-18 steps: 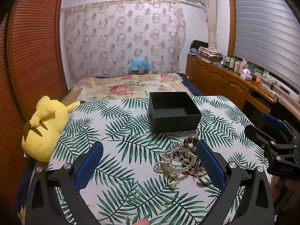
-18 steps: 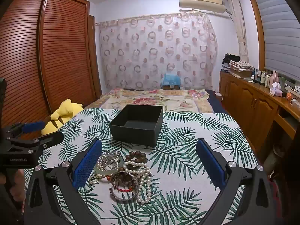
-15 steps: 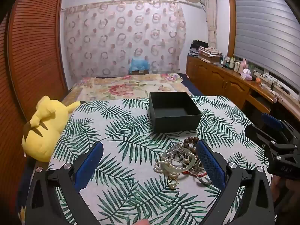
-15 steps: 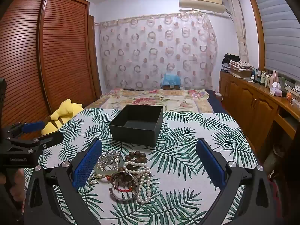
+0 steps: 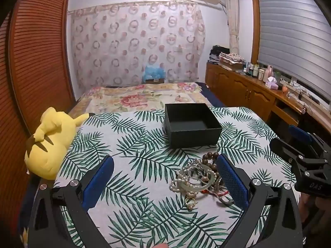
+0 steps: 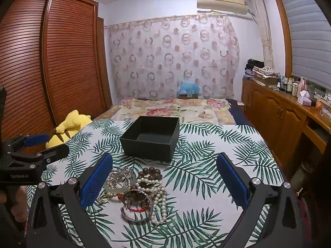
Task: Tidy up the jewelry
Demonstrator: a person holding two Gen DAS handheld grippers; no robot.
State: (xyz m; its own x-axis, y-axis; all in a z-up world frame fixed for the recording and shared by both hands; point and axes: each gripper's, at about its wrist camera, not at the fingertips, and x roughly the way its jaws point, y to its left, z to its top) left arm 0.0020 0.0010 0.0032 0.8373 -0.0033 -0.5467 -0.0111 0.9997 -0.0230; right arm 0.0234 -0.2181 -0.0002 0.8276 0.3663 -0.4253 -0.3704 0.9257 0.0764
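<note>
Jewelry pile (image 6: 134,190) lies untouched before the empty black box (image 6: 151,138); left hand-held gripper (image 5: 165,181) and right hand-held gripper (image 6: 165,181) both gape, released; next comes pinching one piece.

Black gripper (image 5: 165,183) frames, blue-padded jaws, silver screws.

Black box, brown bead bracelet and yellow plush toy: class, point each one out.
Black box (image 6: 147,150), right wrist view, front wall.
Brown bead bracelet (image 6: 150,172), right wrist view, top beads.
Yellow plush toy (image 5: 48,144), left wrist view, its back.
</note>
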